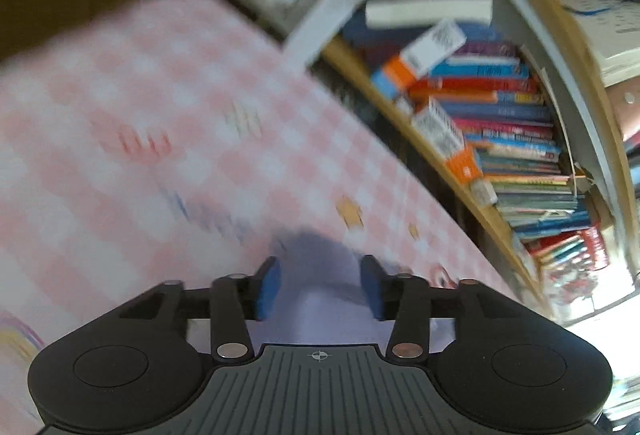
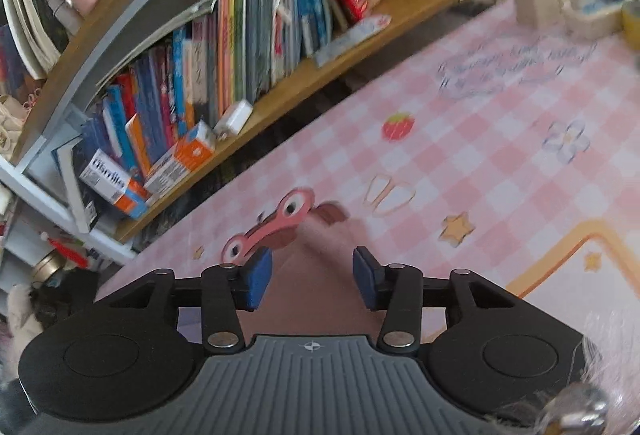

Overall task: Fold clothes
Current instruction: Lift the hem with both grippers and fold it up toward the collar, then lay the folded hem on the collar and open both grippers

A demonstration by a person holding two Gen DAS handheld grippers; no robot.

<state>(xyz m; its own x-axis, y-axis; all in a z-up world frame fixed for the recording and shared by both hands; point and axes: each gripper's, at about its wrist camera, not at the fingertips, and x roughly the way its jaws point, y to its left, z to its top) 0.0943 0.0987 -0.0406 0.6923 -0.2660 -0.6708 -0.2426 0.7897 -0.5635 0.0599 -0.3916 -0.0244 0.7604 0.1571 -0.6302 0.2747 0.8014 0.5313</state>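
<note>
Both views blurred by motion, books sharper than the cloth. Left gripper (image 1: 318, 285) spread, blue pads (image 1: 267, 289) apart, with pale lavender fabric (image 1: 316, 275) lying between and under them, not pinched. Right gripper (image 2: 312, 281) likewise spread, over a dusky pink fabric (image 2: 316, 291) that runs from 6 o'clock up between the pads; cannot tell whether the 2 fabrics belong to 1 garment. Beneath, a pink checked surface (image 2: 500, 171) printed with a strawberry (image 2: 398, 127), a star and a flower. Bookshelf (image 1: 460, 171) along the 3 o'clock side of the left view, at 10 o'clock in the right. Judged as a grasp not yet made: best to slow down, settle each gripper low onto an edge or corner, close on 1 layer only, then lift both together, level. On a white and orange carton (image 2: 114, 185), something like "Fisnilis", uncertain; cursive script on the mat at 1 o'clock unreadable; book spines too smeared to read.
</note>
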